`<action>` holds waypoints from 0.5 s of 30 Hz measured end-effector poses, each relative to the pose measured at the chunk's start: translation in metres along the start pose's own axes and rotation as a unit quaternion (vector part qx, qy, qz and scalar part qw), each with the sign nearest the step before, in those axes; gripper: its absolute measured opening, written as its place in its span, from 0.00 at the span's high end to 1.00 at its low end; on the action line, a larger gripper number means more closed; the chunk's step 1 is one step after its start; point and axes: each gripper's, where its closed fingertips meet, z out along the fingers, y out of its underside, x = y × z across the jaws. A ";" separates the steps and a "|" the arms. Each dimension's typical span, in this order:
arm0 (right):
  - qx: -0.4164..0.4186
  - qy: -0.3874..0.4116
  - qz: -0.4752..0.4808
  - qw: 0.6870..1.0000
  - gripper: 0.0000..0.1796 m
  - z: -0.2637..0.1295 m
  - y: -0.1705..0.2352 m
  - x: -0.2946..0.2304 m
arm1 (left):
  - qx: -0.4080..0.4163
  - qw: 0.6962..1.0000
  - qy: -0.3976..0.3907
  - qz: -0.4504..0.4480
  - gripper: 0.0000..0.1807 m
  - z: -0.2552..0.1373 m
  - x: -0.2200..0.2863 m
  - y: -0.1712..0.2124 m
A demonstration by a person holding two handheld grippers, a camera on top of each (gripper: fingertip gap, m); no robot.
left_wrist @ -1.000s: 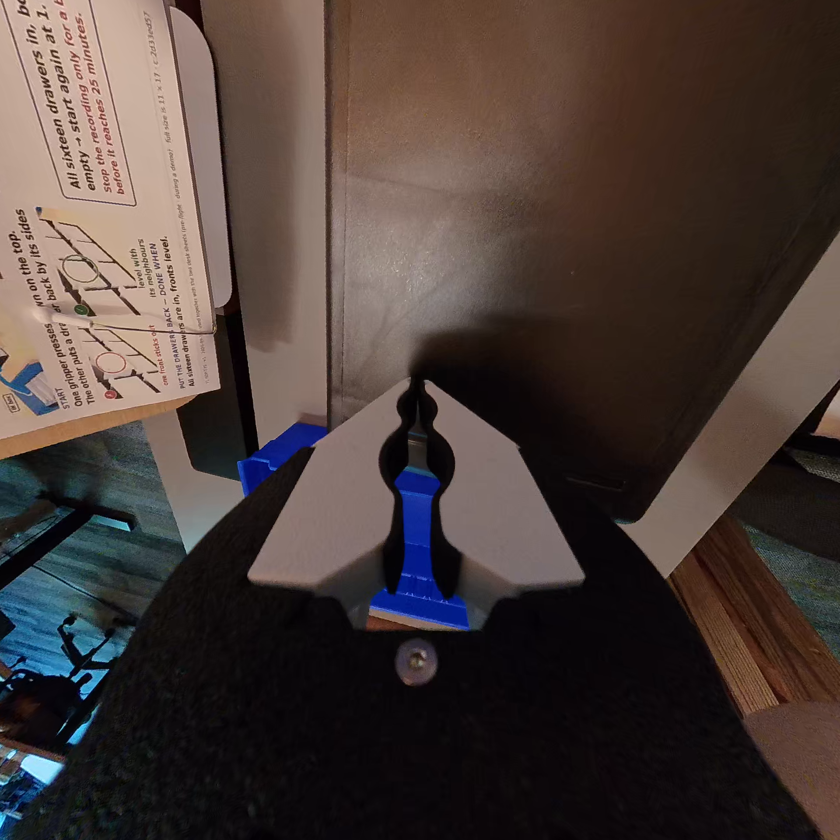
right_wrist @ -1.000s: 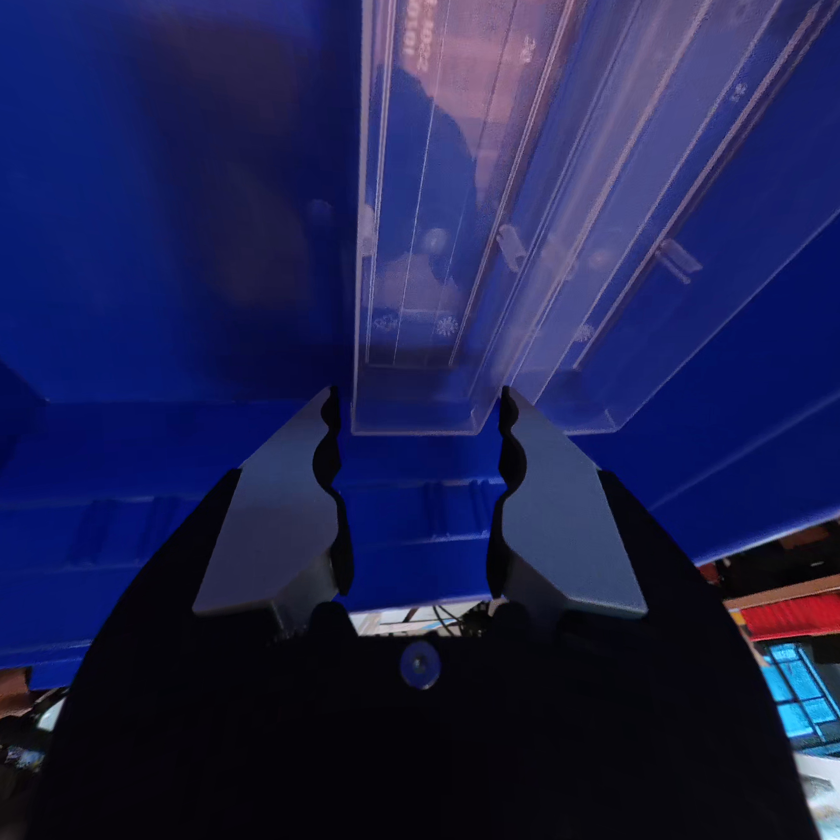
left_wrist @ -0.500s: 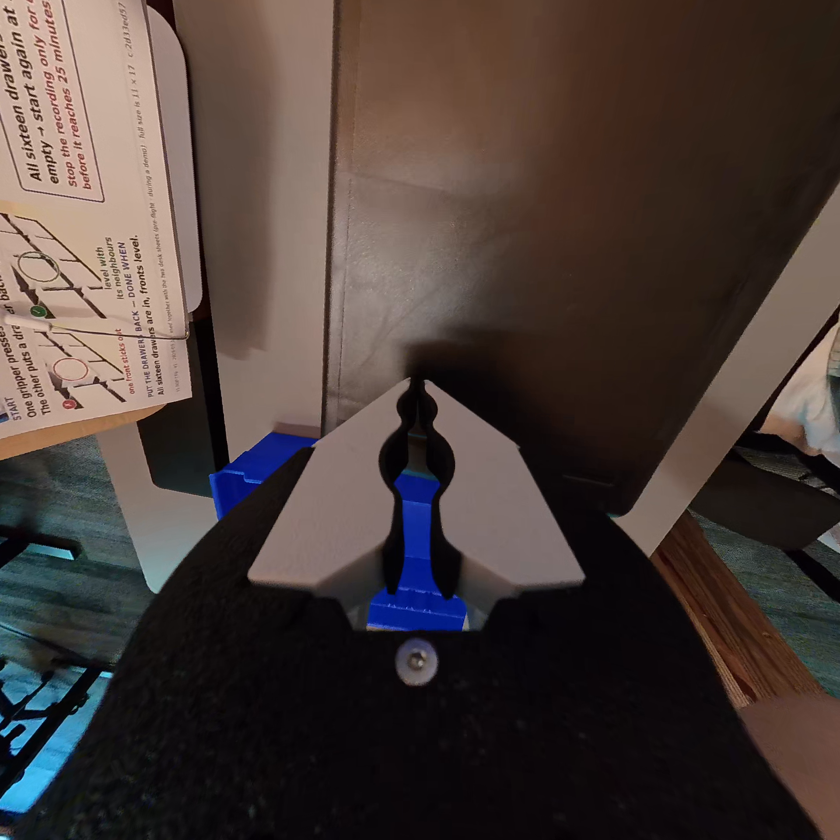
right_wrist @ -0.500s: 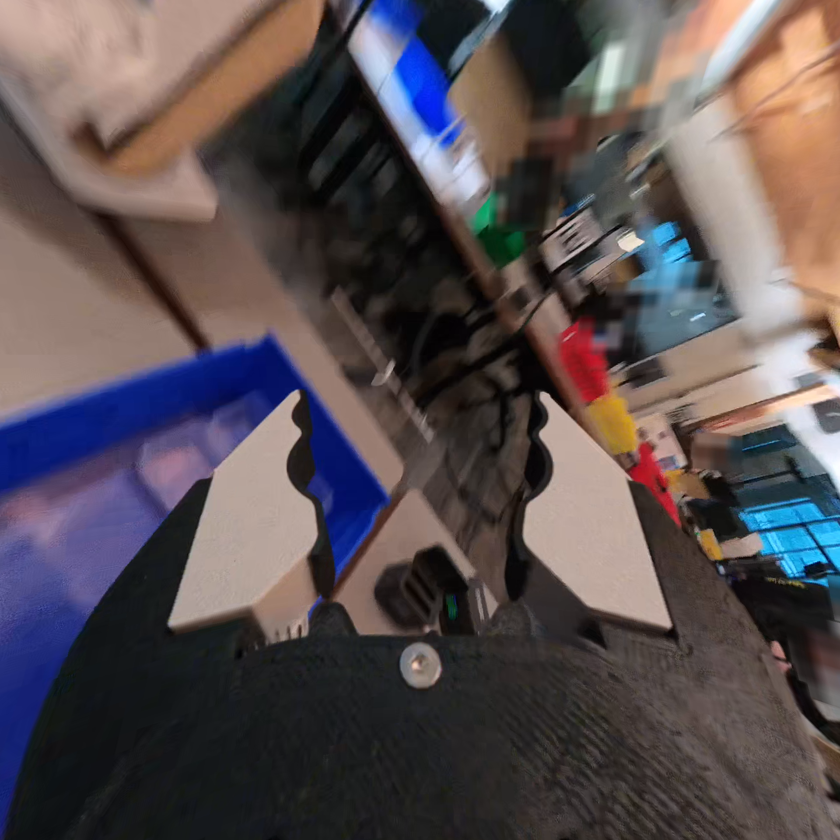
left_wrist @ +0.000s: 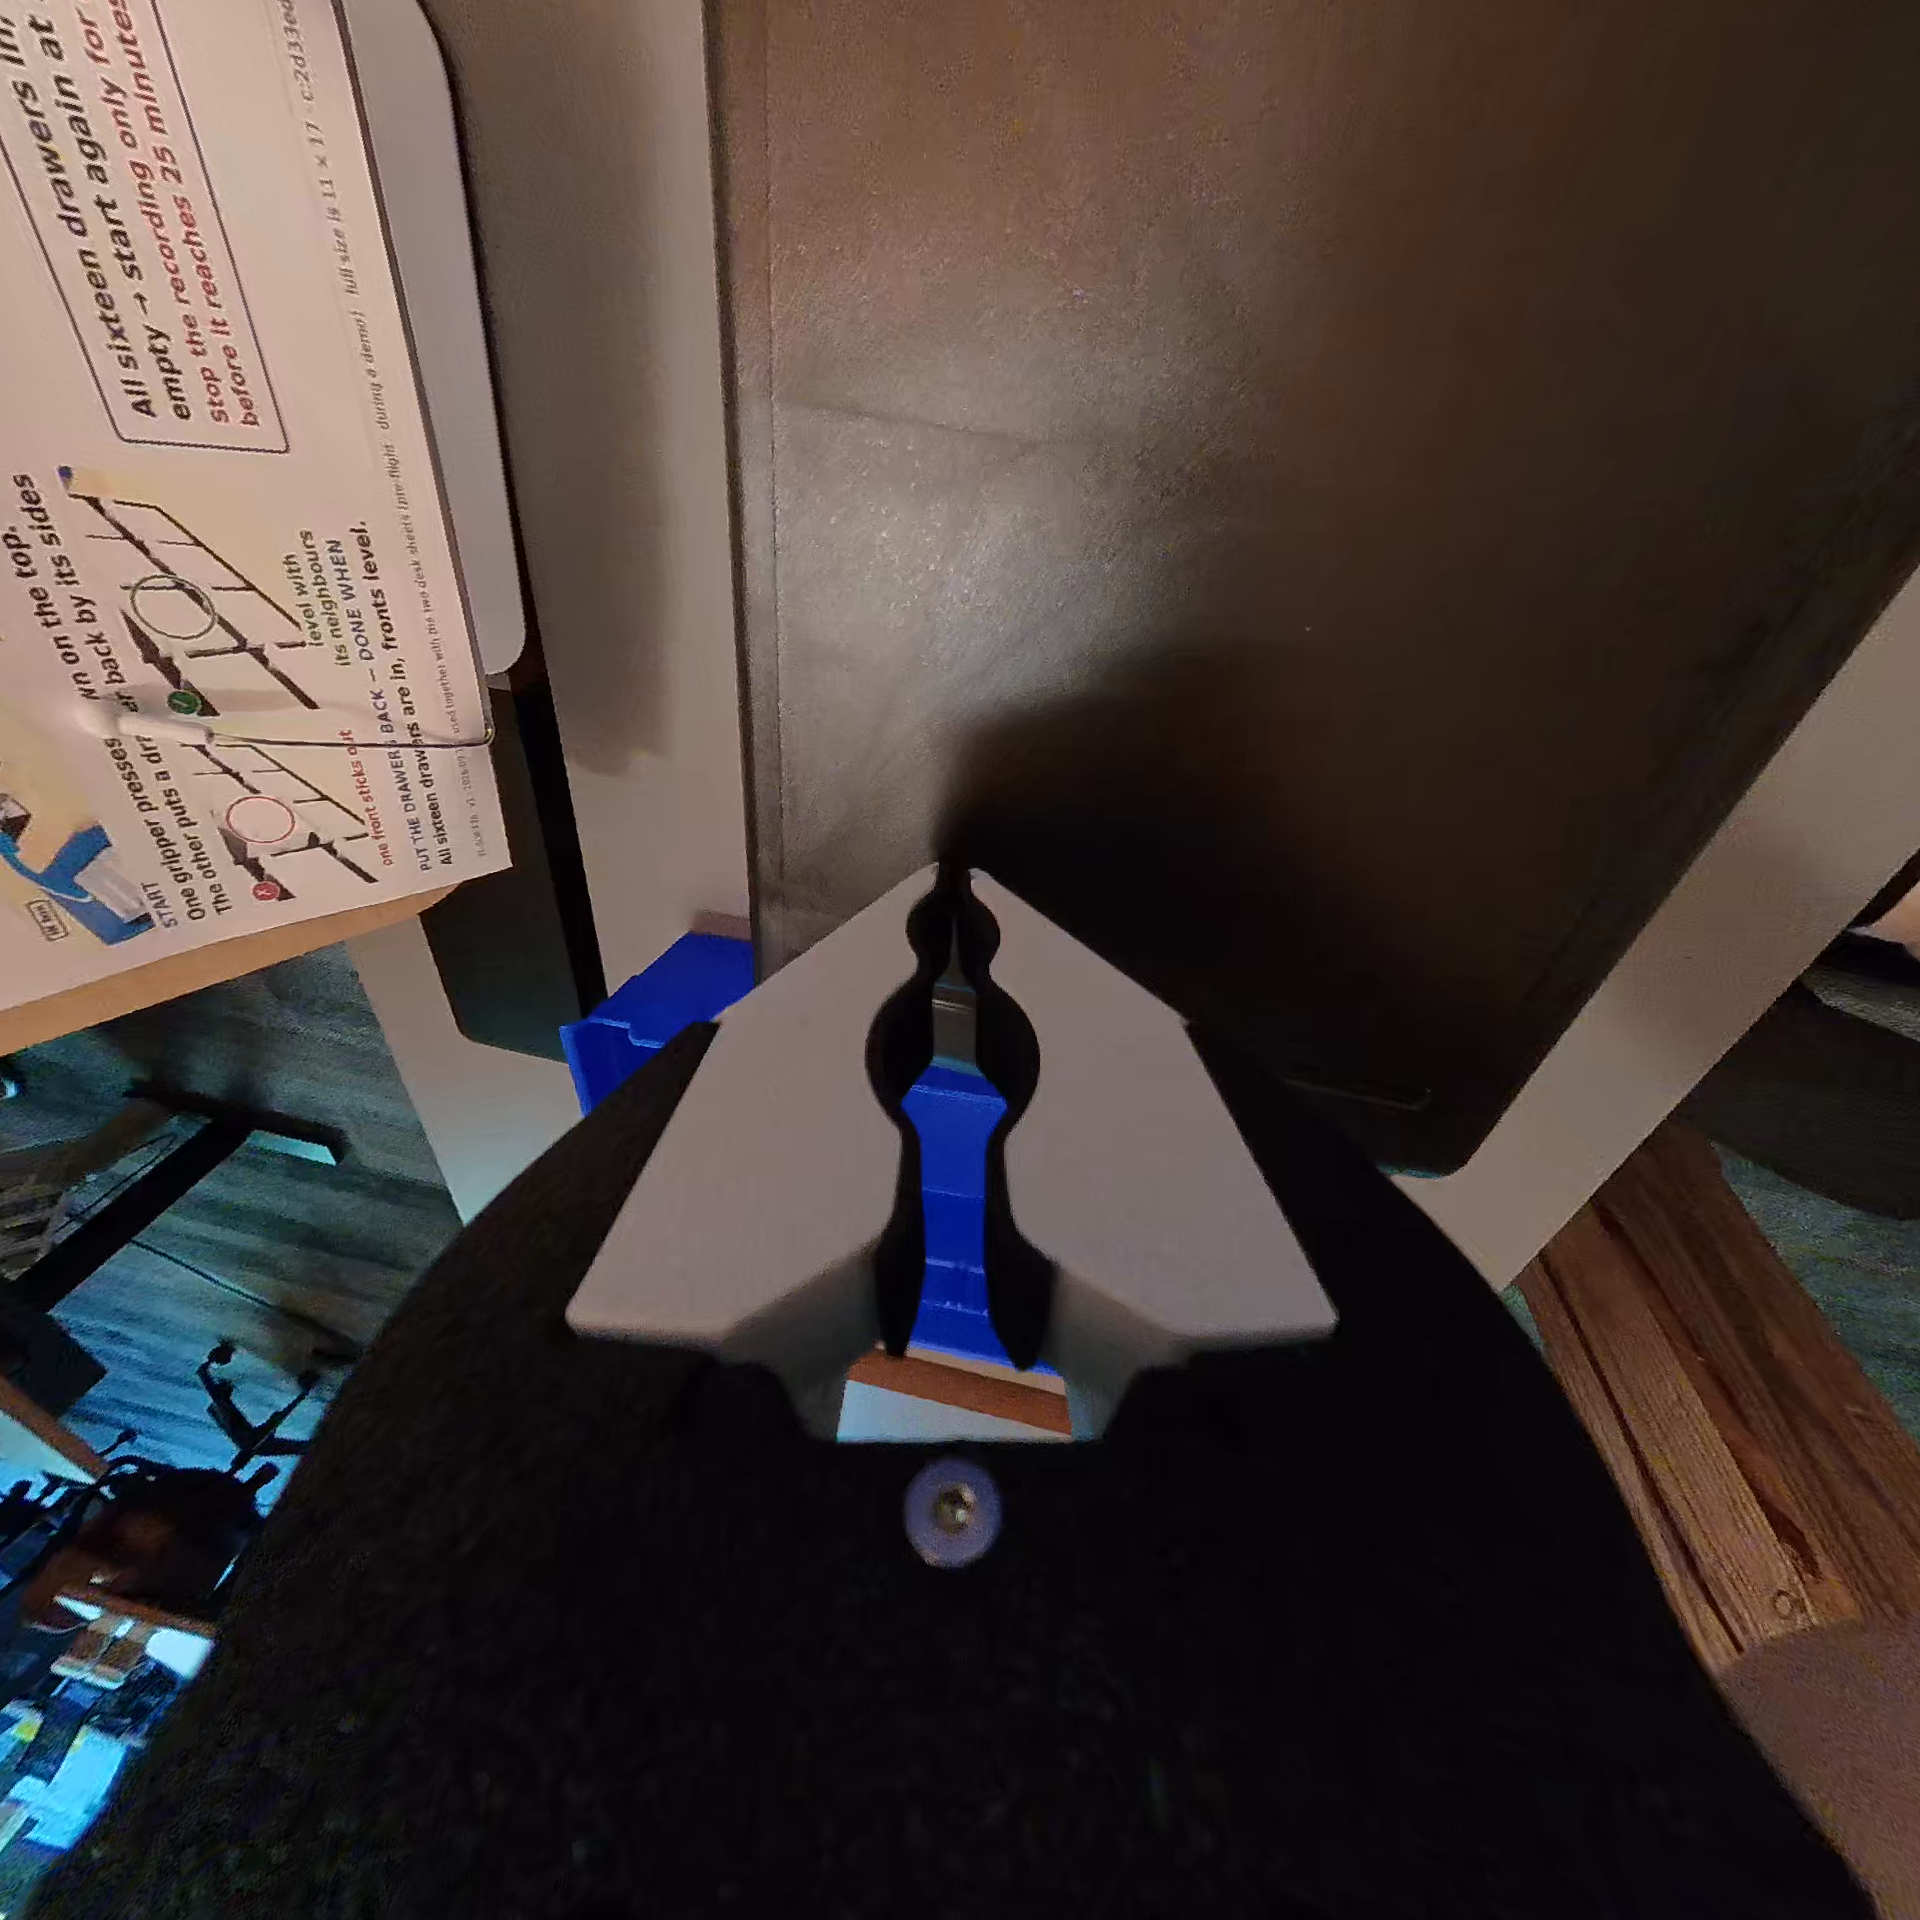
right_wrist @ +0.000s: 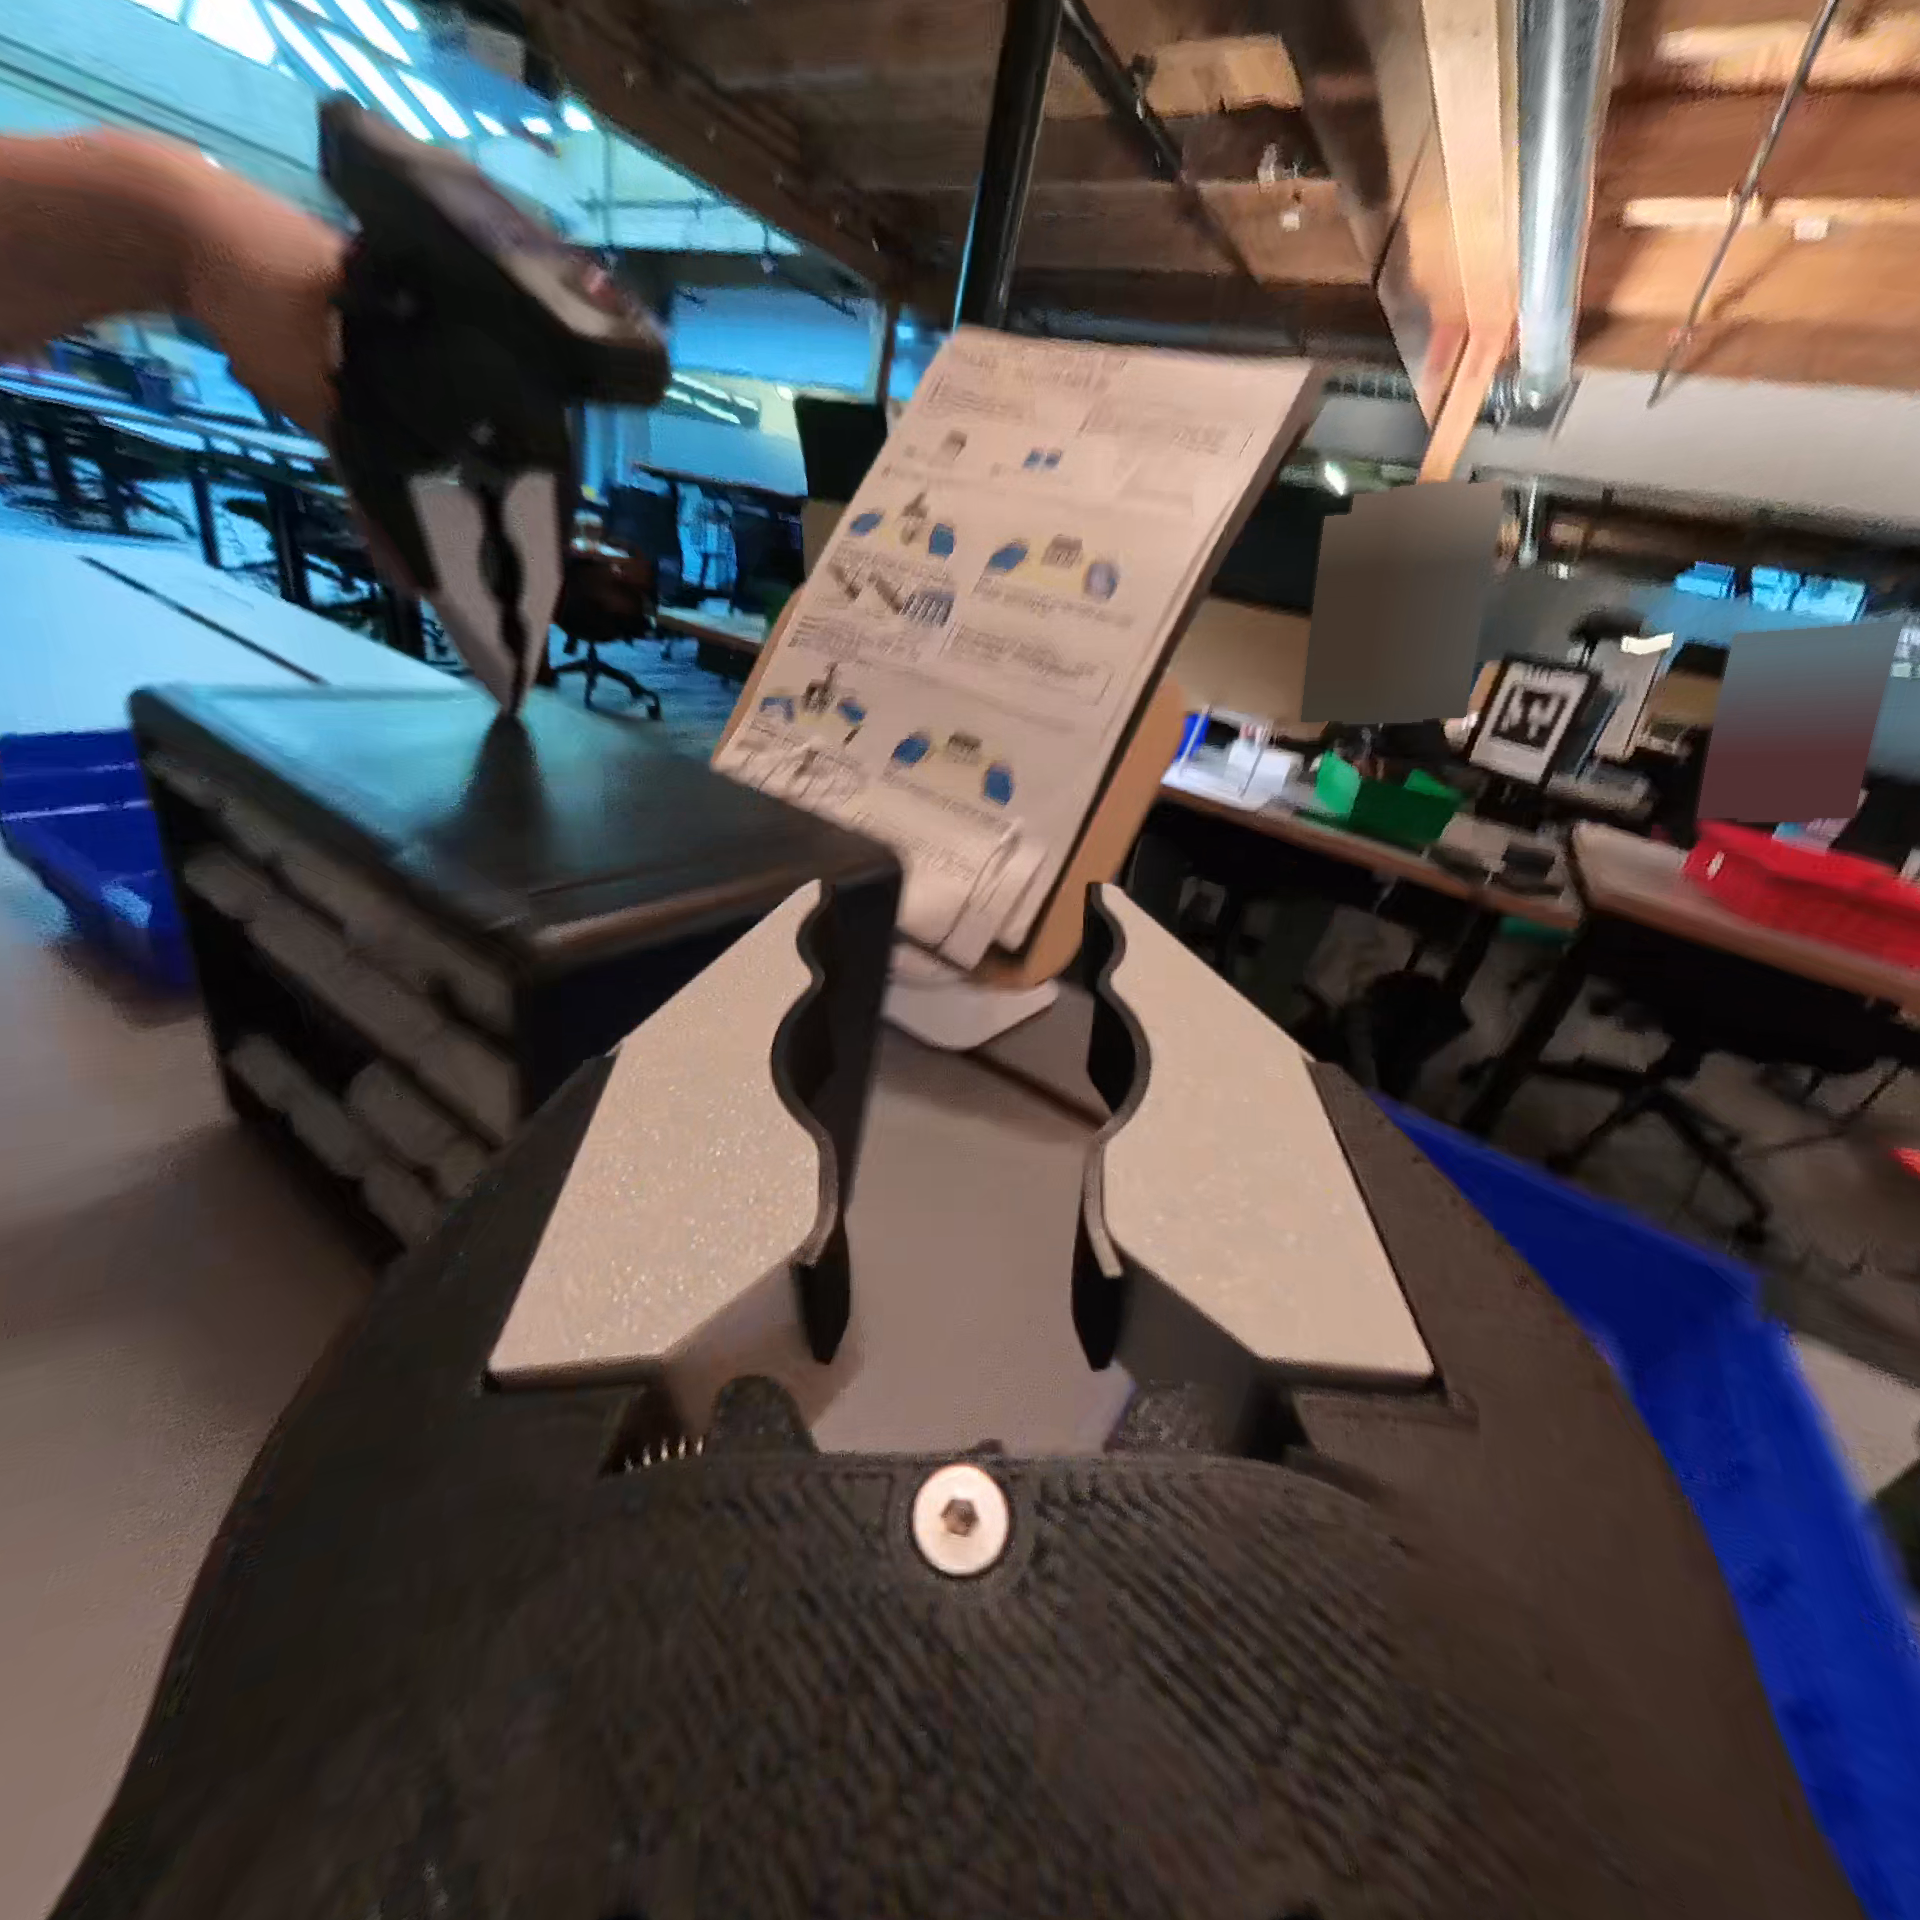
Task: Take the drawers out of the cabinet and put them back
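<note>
Several drawers (right_wrist: 343,997) sit in the black cabinet (right_wrist: 623,831) on the bench (right_wrist: 156,1351); blur hides whether every slot is filled. The left gripper (right_wrist: 509,675), jaws together, presses on the cabinet top. The right gripper (right_wrist: 961,1049), jaws apart and empty, hangs beside a blue bin (right_wrist: 1714,1403). How many drawers are left cannot be told.

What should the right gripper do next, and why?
Probably swing toward the cabinet front and line up on one drawer. The right gripper is open and empty, off the cabinet's corner, while the left gripper, jaws shut, presses on the cabinet's top, seemingly steadying it.
</note>
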 end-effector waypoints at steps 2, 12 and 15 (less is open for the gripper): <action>-0.034 0.031 -0.011 0.999 0.74 -0.001 0.033 -0.046 | -0.004 1.000 -0.002 0.003 1.00 0.000 0.000 0.000; 0.044 0.007 0.447 0.894 0.84 0.039 0.101 -0.215 | 0.004 1.000 0.020 -0.006 1.00 0.000 0.000 0.000; 0.124 -0.010 0.584 0.802 1.00 0.047 0.095 -0.210 | 0.004 1.000 0.016 -0.005 1.00 0.000 0.000 0.000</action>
